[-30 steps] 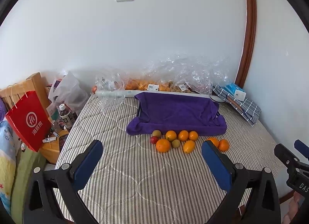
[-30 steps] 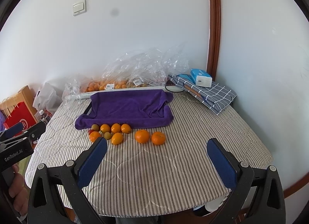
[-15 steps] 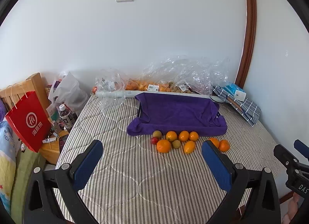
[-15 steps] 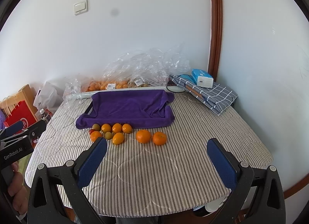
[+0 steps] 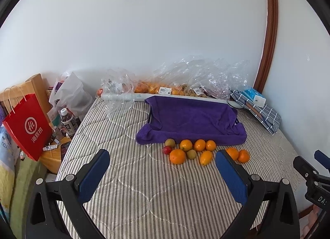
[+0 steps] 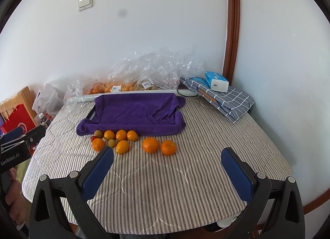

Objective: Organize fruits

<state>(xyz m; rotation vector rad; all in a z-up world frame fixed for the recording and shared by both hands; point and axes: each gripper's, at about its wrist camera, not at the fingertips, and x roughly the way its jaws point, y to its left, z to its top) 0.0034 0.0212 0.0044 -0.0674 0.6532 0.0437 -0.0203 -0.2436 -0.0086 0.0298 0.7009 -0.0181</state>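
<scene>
Two handheld grippers hover low over a tabletop covered in a grey striped quilted cloth (image 6: 165, 181). The left gripper (image 5: 163, 168) has its blue-padded jaws spread wide apart, holding nothing. The right gripper (image 6: 167, 165) likewise has its jaws wide apart and empty. Ahead of both, a cluster of small fruits (image 6: 114, 139) lies on the cloth: oranges, two greenish-brown round fruits and one small red fruit. Two tangerines (image 6: 159, 146) sit just beside the cluster, to its right. Directly behind the fruits is a tray draped in a purple towel (image 6: 136, 113). Clear plastic bags of fruit (image 5: 185, 82) rest against the wall. A red paper bag (image 5: 27, 126) stands off the tabletop's left edge.
</scene>
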